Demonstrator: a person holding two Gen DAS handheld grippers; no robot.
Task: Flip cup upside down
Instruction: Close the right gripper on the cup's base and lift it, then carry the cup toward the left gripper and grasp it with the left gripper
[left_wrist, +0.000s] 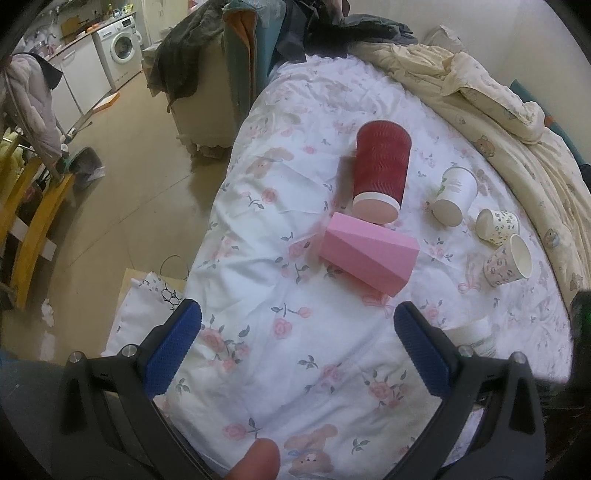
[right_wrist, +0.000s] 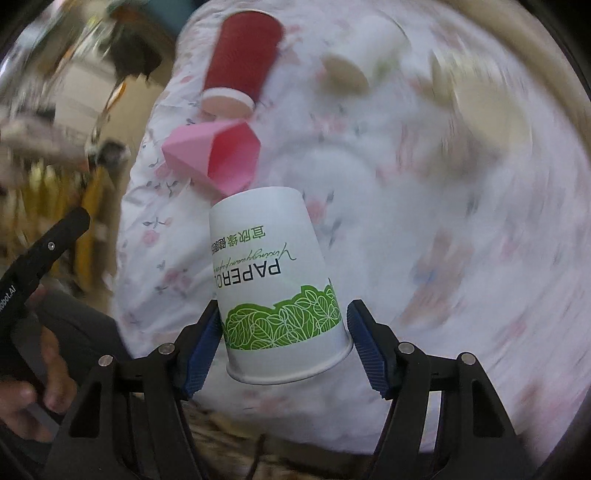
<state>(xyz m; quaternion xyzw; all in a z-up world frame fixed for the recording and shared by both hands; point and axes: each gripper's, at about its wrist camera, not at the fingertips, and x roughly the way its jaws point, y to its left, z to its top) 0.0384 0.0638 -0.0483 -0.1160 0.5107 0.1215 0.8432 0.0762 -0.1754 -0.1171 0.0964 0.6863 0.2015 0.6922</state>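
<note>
Two grippers show. The right gripper (right_wrist: 283, 343) has a white cup (right_wrist: 273, 284) with a green leaf band between its blue pads (right_wrist: 201, 354). The cup is upside down, rim toward the camera, base pointing away, its print inverted. The left pad touches the cup wall; a slight gap shows at the right pad, so I cannot tell whether the grip is clenched or just released. The cup sits over the floral sheet (right_wrist: 443, 258); the rest of this view is blurred.

The left gripper (left_wrist: 297, 343) hangs above the sheet (left_wrist: 295, 369) with its jaws spread wide, grasping nothing. Beyond it lie a pink cup (left_wrist: 367, 254) and a red cup (left_wrist: 380, 173), both on their sides and touching. Three small paper cups (left_wrist: 455, 195) lie to their right, near a cream quilt (left_wrist: 498, 122).
</note>
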